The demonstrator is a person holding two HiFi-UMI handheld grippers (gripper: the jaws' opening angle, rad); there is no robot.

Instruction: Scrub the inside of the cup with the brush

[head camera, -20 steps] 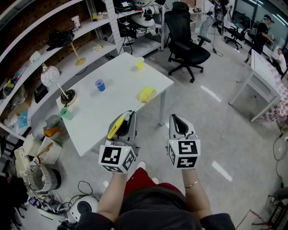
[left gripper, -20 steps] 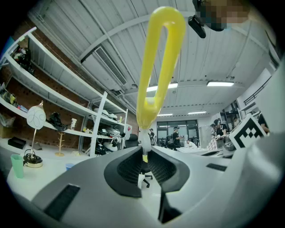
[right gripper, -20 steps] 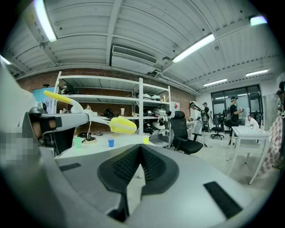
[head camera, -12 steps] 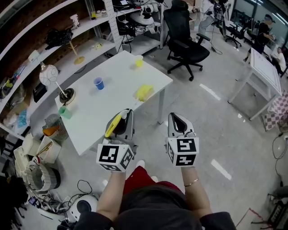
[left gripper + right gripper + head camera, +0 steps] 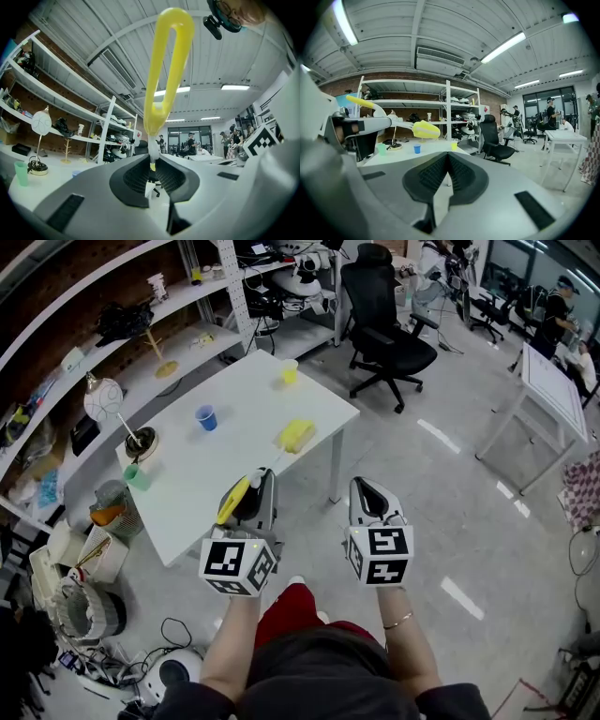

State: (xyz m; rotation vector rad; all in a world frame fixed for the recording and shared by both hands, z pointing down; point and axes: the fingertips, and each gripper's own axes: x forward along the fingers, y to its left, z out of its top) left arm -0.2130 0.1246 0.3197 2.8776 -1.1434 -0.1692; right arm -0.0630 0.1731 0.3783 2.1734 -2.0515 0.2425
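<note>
My left gripper (image 5: 258, 480) is shut on a brush, pinching its white stem (image 5: 152, 151). The yellow loop handle (image 5: 166, 70) rises above the jaws, and the yellow brush head (image 5: 296, 435) hangs over the near part of the white table (image 5: 187, 493). From the right gripper view the left gripper (image 5: 384, 123) shows at the left, with the brush head (image 5: 425, 129) ahead of it. Three cups stand on the table: blue (image 5: 206, 418), yellow (image 5: 290, 372) and green (image 5: 139, 476). My right gripper (image 5: 368, 491) is shut with nothing in it, off the table's near corner.
Both grippers are held over the floor, short of the table. A black office chair (image 5: 384, 329) stands beyond the table's far corner. Shelves (image 5: 141, 310) run along the left wall, with a lamp (image 5: 108, 401) and floor clutter (image 5: 84, 596). Another white table (image 5: 553, 395) is at the right.
The left gripper and its brush have drifted slightly to the left. The right gripper has hardly moved and stays shut.
</note>
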